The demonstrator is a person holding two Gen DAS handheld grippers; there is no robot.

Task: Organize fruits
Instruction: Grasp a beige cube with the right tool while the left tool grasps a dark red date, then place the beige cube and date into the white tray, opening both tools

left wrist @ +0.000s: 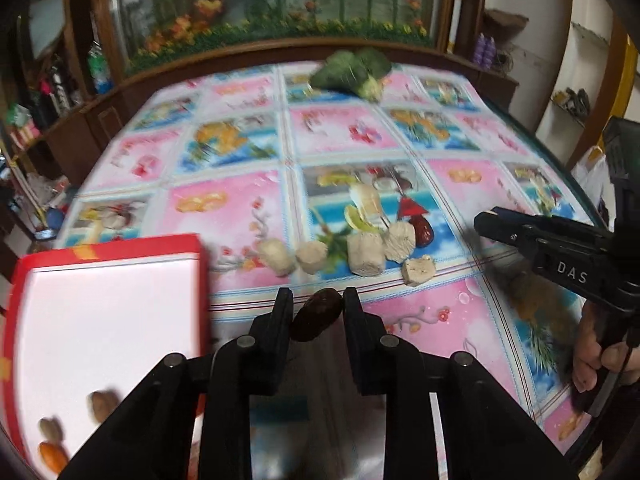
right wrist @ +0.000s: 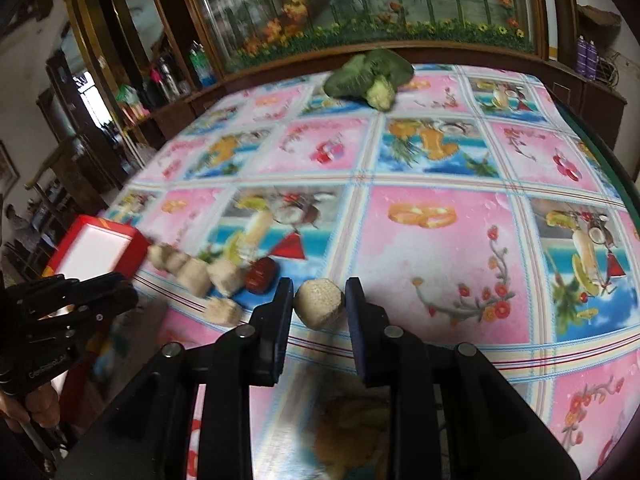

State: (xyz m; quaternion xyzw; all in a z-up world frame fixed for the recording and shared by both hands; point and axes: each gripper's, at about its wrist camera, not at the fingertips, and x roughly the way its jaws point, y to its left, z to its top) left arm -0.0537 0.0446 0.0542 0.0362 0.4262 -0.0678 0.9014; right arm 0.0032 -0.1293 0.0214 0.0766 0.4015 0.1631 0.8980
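My left gripper [left wrist: 317,297] is shut on a dark brown date [left wrist: 316,318], held above the table's near edge just right of a red box [left wrist: 16,304] with a white inside. Three nuts [left wrist: 100,404] lie in the box's near corner. My right gripper [right wrist: 319,286] is shut on a beige fruit chunk [right wrist: 320,306]. Several more beige chunks [left wrist: 366,254] lie in a row on the tablecloth, with a red date [left wrist: 424,230] at the row's right end. In the right wrist view the same row [right wrist: 196,276] and red date [right wrist: 260,274] lie left of my fingers.
A broccoli head [left wrist: 352,70] lies at the table's far side. The flowered tablecloth [right wrist: 440,280] covers a table with a curved right edge. A wooden cabinet with a glass front [right wrist: 360,0] stands behind. A hand [left wrist: 600,356] holds the right gripper's handle.
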